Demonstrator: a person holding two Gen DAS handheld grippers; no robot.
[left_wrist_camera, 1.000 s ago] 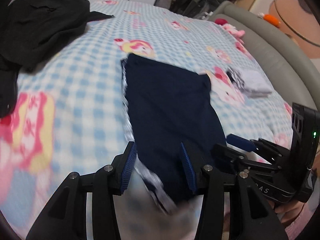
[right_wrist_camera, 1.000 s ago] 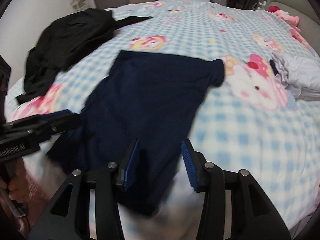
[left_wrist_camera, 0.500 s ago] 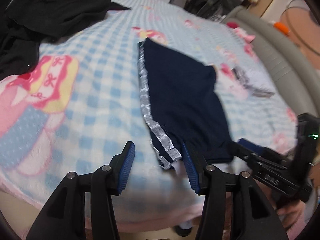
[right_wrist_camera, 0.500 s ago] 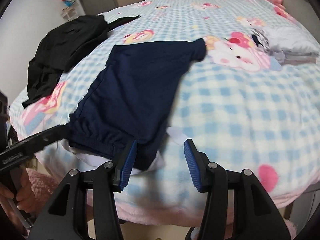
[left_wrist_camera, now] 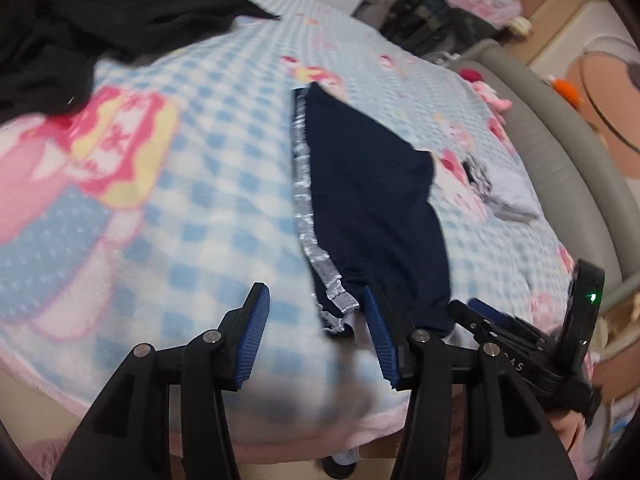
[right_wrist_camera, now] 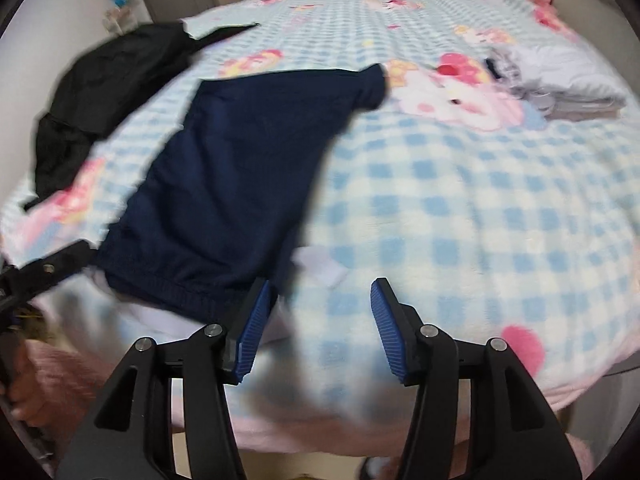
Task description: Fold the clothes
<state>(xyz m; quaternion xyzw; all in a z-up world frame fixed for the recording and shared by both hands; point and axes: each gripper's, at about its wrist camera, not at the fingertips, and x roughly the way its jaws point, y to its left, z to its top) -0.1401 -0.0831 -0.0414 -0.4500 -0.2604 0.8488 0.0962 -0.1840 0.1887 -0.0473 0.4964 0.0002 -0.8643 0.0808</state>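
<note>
Your bed blanket [right_wrist_camera: 460, 184], the blue-checked one with pink cartoons, filled both views. On it, from about 9 to 12 o'clock in the left view, sat a big heap of black clothes [left_wrist_camera: 100, 12], all bunched up. The dark blue shorts [right_wrist_camera: 240, 168] lay spread out long and flat in the middle of the bed, with a silver stripe [left_wrist_camera: 304, 200] down one side and the stretchy waistband at the near edge, close to you. At about 2 o'clock in the right view was a small gray pile of clothes [right_wrist_camera: 560, 80] that looked already folded. Your left gripper [left_wrist_camera: 316, 336] had its fingers wide apart and held nothing; the stripe end of the waistband sat just ahead of them. Your right gripper [right_wrist_camera: 316, 328] was also wide apart and empty, with the other waistband corner just by its left finger [right_wrist_camera: 252, 328]. I think you were in the middle of the shorts: laid flat, both grippers off them. That could be just after smoothing them out or between two folds; I cannot tell which. If you fold on, you would need to pinch both waistband corners at once, so the cloth lifts evenly and does not bunch.
</note>
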